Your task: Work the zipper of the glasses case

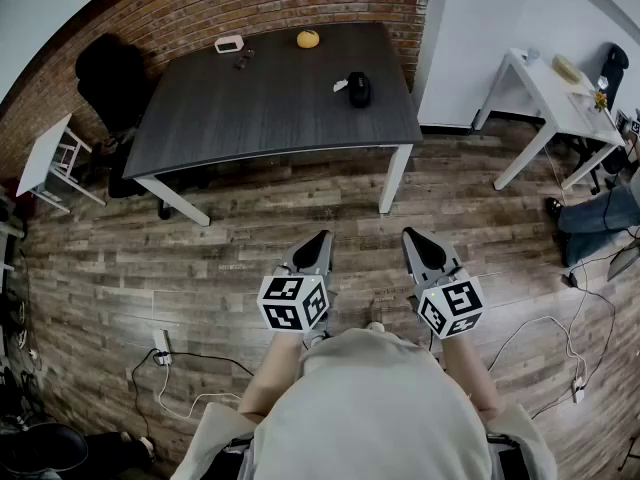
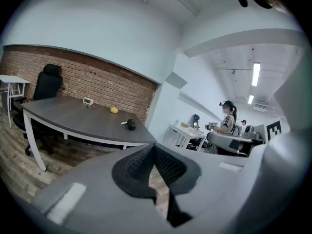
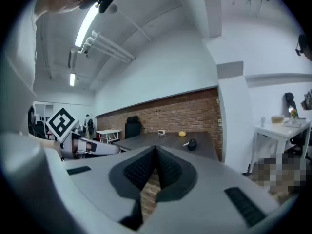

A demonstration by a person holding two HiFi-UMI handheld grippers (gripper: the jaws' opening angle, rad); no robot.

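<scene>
The case (image 1: 359, 89) lies near the right edge of the table (image 1: 260, 108), well apart from both grippers and ahead of them. The left hand-held gripper (image 1: 318, 240) and right hand-held gripper (image 1: 415, 236) are clenched on nothing, side by side above the floor (image 1: 150, 258). A white device (image 1: 229, 43) by the table's far edge is too small to read.

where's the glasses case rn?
Head view: the black glasses case lies on the dark table, toward its right end, right of the round yellow object and nearer the camera.
</scene>
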